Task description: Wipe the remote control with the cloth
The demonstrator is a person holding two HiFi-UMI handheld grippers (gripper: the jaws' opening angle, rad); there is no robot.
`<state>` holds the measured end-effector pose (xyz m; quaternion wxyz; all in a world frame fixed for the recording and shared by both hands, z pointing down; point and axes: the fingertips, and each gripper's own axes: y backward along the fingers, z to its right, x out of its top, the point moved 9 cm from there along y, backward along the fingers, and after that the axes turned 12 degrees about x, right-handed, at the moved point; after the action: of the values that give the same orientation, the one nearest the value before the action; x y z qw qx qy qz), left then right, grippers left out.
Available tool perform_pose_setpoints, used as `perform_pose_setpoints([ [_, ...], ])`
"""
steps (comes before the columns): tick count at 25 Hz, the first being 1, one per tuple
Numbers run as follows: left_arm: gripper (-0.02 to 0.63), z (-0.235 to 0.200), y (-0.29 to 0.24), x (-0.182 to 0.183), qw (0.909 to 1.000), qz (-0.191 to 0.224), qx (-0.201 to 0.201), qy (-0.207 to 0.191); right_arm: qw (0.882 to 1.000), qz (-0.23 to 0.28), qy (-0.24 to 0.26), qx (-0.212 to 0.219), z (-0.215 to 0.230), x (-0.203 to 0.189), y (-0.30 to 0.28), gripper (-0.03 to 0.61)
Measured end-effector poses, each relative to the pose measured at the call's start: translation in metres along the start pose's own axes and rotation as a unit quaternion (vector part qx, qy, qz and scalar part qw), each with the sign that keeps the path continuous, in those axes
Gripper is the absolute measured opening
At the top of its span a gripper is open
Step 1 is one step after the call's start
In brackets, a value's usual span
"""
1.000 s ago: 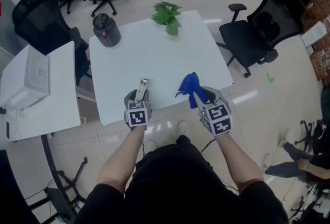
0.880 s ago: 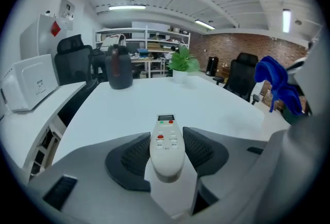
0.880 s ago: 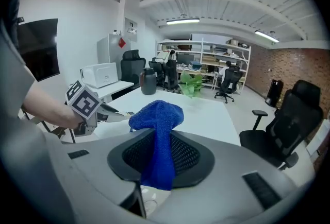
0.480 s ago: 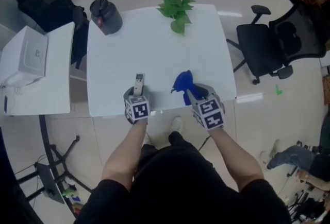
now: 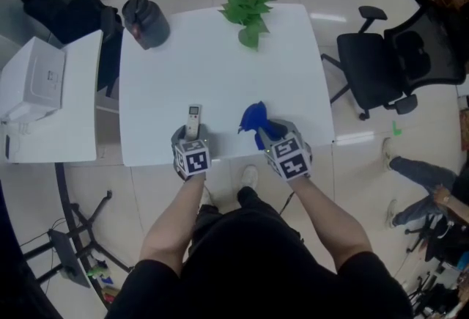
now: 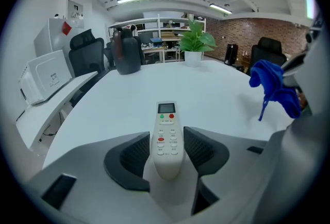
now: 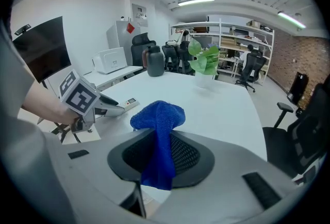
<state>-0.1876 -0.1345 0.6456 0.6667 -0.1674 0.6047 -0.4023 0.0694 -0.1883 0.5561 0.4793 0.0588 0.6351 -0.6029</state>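
Note:
A white remote control (image 5: 193,118) lies flat on the white table (image 5: 220,61) near its front edge, buttons up. The left gripper (image 5: 192,136) straddles the remote's near end (image 6: 166,138); its jaws are opening, and thin gaps show between the pads and the remote's sides. The right gripper (image 5: 265,133) is shut on a blue cloth (image 5: 253,118), which bunches above the jaws and hangs below them (image 7: 157,115). The cloth is held just right of the remote, above the table. In the right gripper view the left gripper (image 7: 98,107) and the remote (image 7: 128,103) show at left.
A potted green plant (image 5: 248,9) and a dark jug (image 5: 146,20) stand at the table's far side. A white side desk with a white box (image 5: 37,83) is at left. Black office chairs (image 5: 381,68) stand right. A person's legs (image 5: 421,178) are on the floor at right.
The remote, tilted up in the left gripper a second ago, now lies flat on the table. Both grippers have drawn slightly toward the table's front edge; the cloth stays gripped.

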Motion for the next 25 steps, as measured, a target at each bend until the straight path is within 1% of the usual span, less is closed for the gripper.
perform_pose_setpoints([
  [3,0.212,-0.004,0.010,0.003,0.9999,0.010,-0.007,0.000,1.000,-0.016,0.008,-0.006,0.004,-0.003,-0.014,0.092],
  [9,0.212,-0.011,0.030,-0.001,0.9993,0.026,-0.022,-0.018,0.998,-0.050,0.024,-0.023,0.016,-0.008,-0.050,0.100],
  [13,0.212,-0.014,0.038,-0.005,0.9989,0.029,-0.031,-0.022,0.996,-0.072,0.037,-0.025,0.018,-0.009,-0.069,0.103],
  [17,0.212,-0.018,0.042,-0.006,0.9985,0.034,-0.035,-0.025,0.995,-0.083,0.044,-0.030,0.017,-0.012,-0.079,0.115],
  [19,0.212,-0.021,0.045,-0.005,0.9981,0.042,-0.038,-0.025,0.995,-0.082,0.049,-0.030,0.015,-0.011,-0.081,0.138],
  [21,0.212,-0.025,0.049,-0.004,0.9975,0.050,-0.044,-0.022,0.996,-0.072,0.045,-0.036,0.014,-0.010,-0.076,0.196],
  [22,0.212,-0.027,0.051,-0.004,0.9971,0.055,-0.049,-0.020,0.996,-0.064,0.042,-0.038,0.012,-0.008,-0.070,0.212],
  [25,0.212,-0.039,0.065,-0.001,0.9941,0.078,-0.074,-0.014,0.998,-0.028,0.037,-0.045,-0.011,0.003,-0.042,0.213],
])
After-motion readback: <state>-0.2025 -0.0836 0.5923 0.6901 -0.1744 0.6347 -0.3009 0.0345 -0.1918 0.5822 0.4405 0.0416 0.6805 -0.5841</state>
